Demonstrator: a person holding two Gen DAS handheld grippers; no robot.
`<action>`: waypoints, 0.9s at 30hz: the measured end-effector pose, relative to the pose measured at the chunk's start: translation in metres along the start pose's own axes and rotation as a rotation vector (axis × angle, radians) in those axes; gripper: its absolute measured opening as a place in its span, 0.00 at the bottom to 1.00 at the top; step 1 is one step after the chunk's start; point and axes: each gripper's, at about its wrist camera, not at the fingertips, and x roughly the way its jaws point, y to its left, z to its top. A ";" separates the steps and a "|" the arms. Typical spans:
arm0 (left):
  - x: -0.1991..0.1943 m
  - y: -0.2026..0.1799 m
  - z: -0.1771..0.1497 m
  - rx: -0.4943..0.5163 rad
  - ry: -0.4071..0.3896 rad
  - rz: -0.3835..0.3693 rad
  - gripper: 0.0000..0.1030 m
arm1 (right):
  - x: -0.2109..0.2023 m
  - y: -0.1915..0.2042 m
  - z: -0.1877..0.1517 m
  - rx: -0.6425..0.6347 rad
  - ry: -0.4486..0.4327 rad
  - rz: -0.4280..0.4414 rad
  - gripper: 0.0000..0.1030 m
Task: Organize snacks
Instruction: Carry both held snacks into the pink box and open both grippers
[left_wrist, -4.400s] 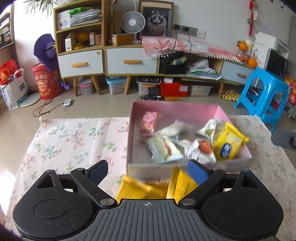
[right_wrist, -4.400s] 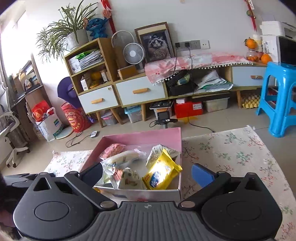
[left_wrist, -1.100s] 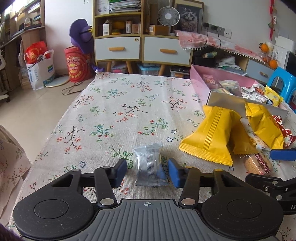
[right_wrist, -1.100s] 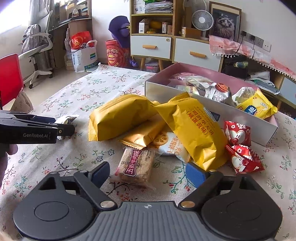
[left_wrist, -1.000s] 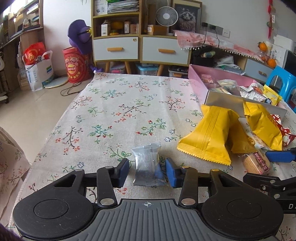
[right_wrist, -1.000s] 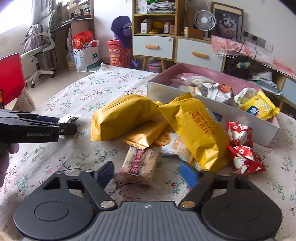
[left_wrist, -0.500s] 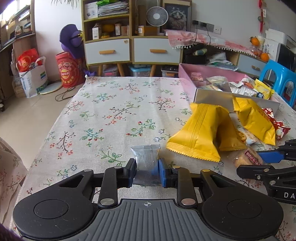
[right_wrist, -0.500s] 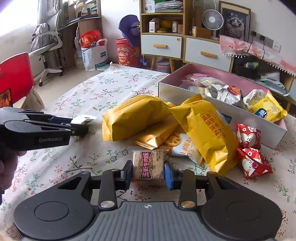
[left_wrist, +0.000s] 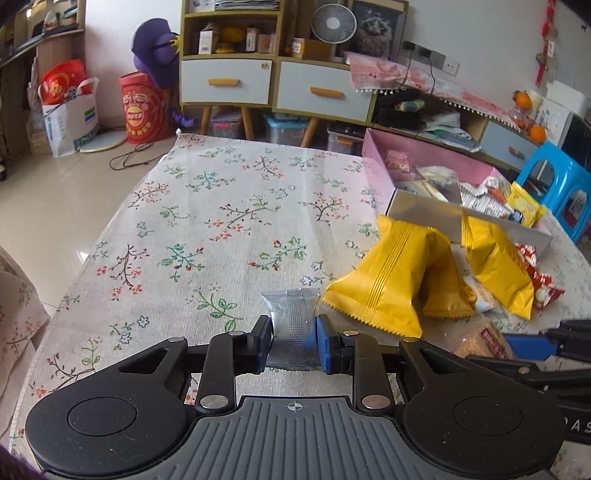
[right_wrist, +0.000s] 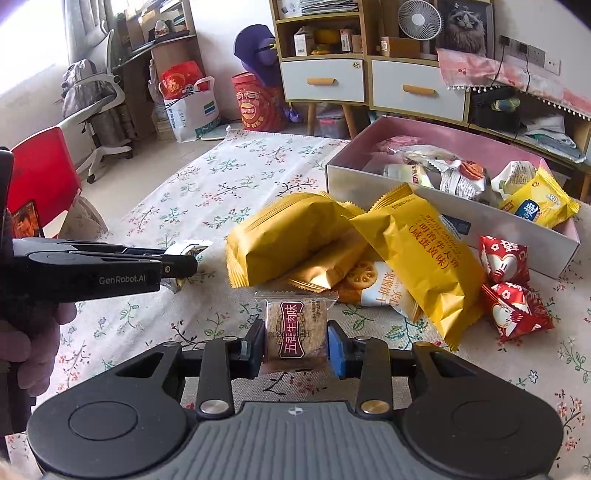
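Snacks half sorted, both grippers loaded up

Left gripper (left_wrist: 291, 341) has its fingers pinched on a small silver packet (left_wrist: 291, 325) at bottom centre of its view, and the right gripper (right_wrist: 295, 345) is clamped on a clear-wrapped biscuit pack (right_wrist: 296, 326) with a maroon label. Pink box (right_wrist: 443, 138) in the upper right already has a bunch of snacks in it, but I'd say there's plenty left: yellow bags (right_wrist: 417, 254), a lotus-root cracker pack (right_wrist: 373, 284) and two red packets (right_wrist: 511, 291) sit on the floral cloth (left_wrist: 221, 221) right in front of the box. Only the right view shows those label prints and the left gripper from the side; the left view shows the far-left cloth.
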 end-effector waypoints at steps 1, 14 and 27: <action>-0.001 0.000 0.002 -0.005 -0.002 -0.001 0.22 | -0.001 -0.001 0.000 0.007 0.003 0.001 0.24; -0.014 -0.022 0.021 -0.037 -0.028 -0.024 0.22 | -0.028 -0.021 0.014 0.090 0.008 -0.006 0.24; -0.009 -0.073 0.046 0.044 -0.072 -0.009 0.22 | -0.047 -0.080 0.037 0.245 -0.032 -0.076 0.24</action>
